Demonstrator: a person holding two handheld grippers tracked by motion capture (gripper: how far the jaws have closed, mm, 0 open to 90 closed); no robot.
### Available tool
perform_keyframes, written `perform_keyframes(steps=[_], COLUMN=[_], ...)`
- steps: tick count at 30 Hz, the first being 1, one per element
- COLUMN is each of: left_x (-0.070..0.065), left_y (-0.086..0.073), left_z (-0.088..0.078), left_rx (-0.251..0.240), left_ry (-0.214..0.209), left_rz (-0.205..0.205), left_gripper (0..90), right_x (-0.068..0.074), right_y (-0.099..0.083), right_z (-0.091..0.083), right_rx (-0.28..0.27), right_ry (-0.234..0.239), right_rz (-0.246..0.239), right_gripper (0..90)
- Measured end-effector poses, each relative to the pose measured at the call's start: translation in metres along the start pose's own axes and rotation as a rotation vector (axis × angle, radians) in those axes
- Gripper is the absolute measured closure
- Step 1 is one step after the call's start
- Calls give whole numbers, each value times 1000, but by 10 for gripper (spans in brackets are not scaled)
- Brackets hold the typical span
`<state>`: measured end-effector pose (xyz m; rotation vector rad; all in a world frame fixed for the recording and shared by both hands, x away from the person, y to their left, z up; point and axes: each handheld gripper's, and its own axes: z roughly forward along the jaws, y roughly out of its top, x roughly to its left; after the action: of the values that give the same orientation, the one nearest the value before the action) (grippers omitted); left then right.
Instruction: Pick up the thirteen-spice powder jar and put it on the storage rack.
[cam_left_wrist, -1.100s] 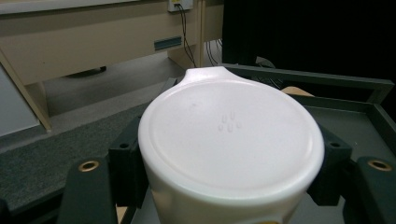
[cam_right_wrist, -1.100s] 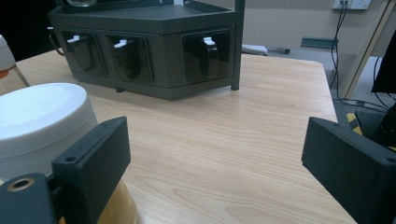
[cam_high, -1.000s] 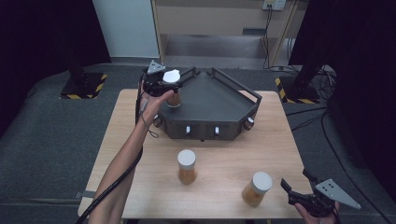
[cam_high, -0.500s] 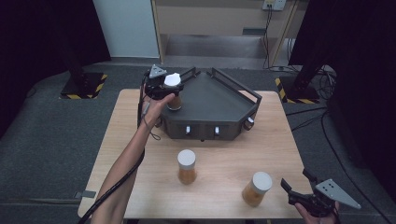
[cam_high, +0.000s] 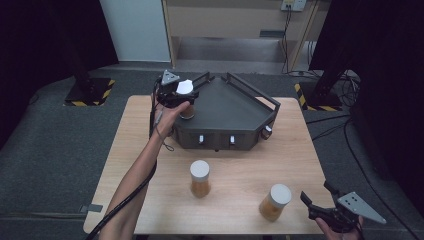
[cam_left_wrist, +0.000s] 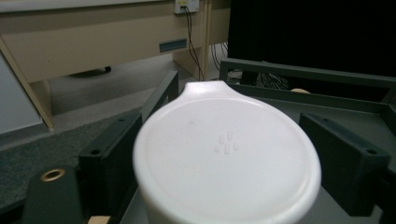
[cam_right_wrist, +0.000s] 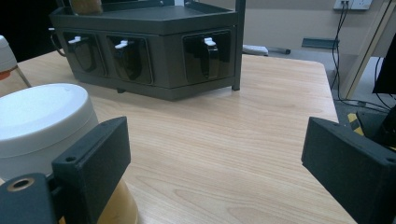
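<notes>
Left gripper (cam_high: 181, 98) jaws just opened, jar (cam_high: 185, 89) between them, set on rack (cam_high: 235, 107) (rear left corner). Right gripper (cam_high: 320, 202) open, empty. Jar judged rigid, smooth-lidded; best gripped below lid.

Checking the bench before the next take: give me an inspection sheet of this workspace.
Surface: wooden table, bare apart from the items below.
Job's things: dark rack with front knobs at the far side; one white-lidded jar stands on its top; two more, the middle jar and the right jar, stand on the table.
Clutter: nothing seen.
Grippers: left claw around the jar on the rack, jaws just been opening and off its sides; right claw open, holding nothing, beside the right jar.
Cables: black lead trails along the left forearm; floor cables to the right.
Surroundings: grey carpet, hazard-striped stand base, beige cabinet.
</notes>
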<state>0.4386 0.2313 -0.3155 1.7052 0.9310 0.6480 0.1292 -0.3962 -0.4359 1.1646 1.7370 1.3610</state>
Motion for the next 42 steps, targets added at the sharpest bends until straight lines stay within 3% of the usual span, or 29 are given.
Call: perform_keyframes(steps=[12,25,30,42], left_x=[-3,-4,-5,0], left_y=[29,49,48,23], left_z=[-31,-83,-104,-153], left_rx=[-67,-132,-134,-160], left_ry=[-35,-153,-196,-301], left_rz=[27,56,73,115], left_gripper=[50,33,33,28], right_x=[0,1,1,2], right_y=[0,1,1,2], right_z=[0,0,1,1], right_rx=[0,4,4,8], right_ry=[3,4,4,2], right_rz=[-5,-5,-8,-14], right_gripper=[79,79,79,79])
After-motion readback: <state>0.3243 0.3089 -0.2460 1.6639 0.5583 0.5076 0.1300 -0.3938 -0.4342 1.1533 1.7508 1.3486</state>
